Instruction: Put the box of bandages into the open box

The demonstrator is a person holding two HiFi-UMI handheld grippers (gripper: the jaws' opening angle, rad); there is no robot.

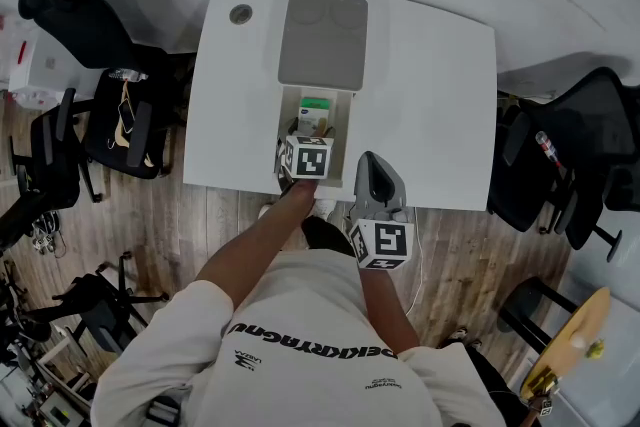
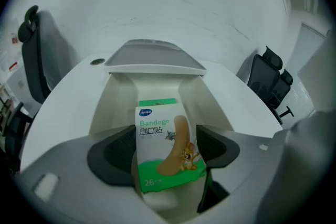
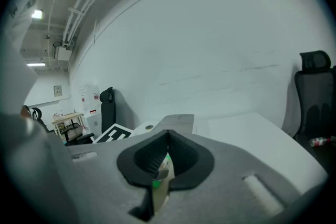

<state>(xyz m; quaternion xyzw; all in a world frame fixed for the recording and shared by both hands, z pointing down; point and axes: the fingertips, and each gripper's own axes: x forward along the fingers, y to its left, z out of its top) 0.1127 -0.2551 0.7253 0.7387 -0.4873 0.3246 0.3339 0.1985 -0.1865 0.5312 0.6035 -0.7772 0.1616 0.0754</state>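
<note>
— Where's the white-and-green cardboard box of bandages (image 2: 168,149)?

— Upright in our left gripper (image 2: 167,136), whose jaws pinch it by its sides. We hold it between the walls of the open white rectangular box (image 2: 113,102), near its near end. The flat grey lid (image 1: 322,37) lies back on the far side.

— And our right gripper (image 3: 167,136)?

— Jaws pressed together, at the white surface's (image 1: 430,95) near edge, right of the left one.
</note>
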